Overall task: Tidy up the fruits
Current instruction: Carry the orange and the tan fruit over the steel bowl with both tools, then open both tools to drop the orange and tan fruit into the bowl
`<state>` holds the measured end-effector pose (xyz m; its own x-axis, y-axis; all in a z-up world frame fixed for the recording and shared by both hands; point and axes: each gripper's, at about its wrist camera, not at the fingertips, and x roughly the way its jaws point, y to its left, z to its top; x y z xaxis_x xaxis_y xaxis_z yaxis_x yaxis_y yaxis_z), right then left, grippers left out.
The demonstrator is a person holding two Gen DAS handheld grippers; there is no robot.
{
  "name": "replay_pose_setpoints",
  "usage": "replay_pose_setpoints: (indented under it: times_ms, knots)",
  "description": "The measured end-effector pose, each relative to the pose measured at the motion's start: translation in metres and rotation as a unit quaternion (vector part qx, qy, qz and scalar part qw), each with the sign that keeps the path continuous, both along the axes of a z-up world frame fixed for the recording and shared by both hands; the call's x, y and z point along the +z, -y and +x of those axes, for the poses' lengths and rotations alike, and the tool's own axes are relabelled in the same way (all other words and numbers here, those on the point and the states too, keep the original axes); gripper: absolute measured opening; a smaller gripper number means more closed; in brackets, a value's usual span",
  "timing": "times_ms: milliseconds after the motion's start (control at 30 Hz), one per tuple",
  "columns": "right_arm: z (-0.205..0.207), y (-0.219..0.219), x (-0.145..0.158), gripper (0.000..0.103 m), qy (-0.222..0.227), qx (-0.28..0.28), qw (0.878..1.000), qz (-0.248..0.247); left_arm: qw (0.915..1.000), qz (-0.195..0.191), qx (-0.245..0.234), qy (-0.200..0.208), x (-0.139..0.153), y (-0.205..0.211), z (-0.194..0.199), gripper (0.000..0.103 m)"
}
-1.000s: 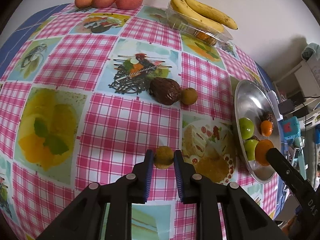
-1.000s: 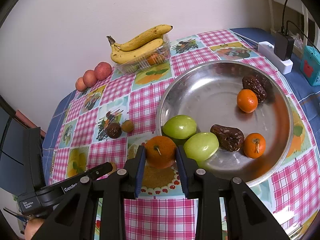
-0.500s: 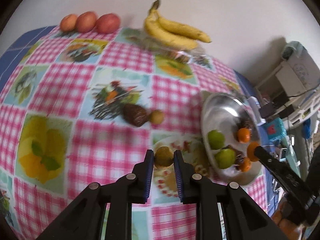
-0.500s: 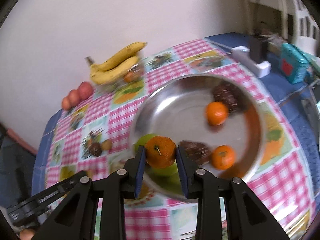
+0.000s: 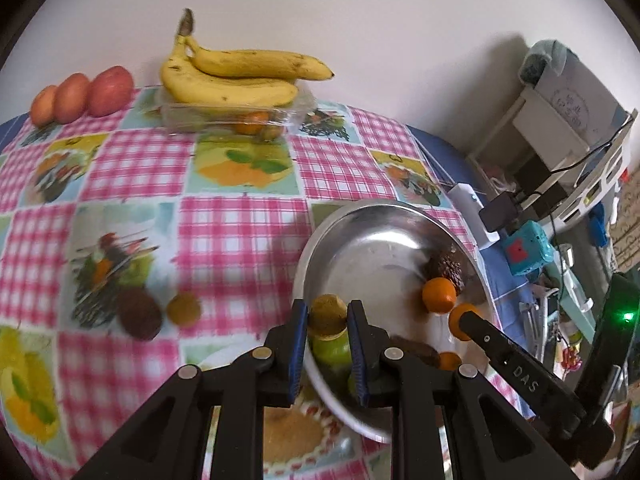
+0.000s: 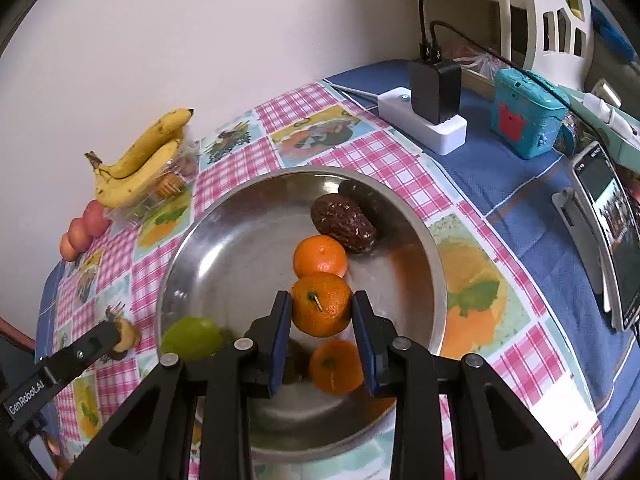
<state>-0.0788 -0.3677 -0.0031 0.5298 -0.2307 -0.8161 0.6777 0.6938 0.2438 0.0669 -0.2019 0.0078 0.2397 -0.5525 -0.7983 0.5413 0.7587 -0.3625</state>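
Left wrist: pink checked tablecloth (image 5: pixel 240 232) against white wall (image 5: pixel 400 20).

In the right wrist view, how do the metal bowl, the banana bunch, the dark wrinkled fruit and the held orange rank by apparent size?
1. metal bowl
2. banana bunch
3. dark wrinkled fruit and held orange: they look alike, and the orange is nearer the camera, so I leave them unranked.

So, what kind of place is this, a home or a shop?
Most likely a home, probably a dining table set against a wall. A checked tablecloth printed with food pictures covers it, a metal bowl holds fruit, and a charger sits plugged into a power strip.
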Motion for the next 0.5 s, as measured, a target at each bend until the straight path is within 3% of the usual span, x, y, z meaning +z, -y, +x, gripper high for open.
replay_pose_setpoints:
  times_ms: [267,500]
  knots:
    - [0.013,0.015,-0.004,0.032,-0.006,-0.001,1.0,-0.013,0.9996,0.01,-0.006,-0.027,-0.032,0.026,0.018,0.022]
    - [0.016,0.021,-0.004,0.032,-0.005,-0.005,1.0,-0.022,0.9993,0.005,-0.007,-0.035,-0.039,0.033,0.02,0.022]
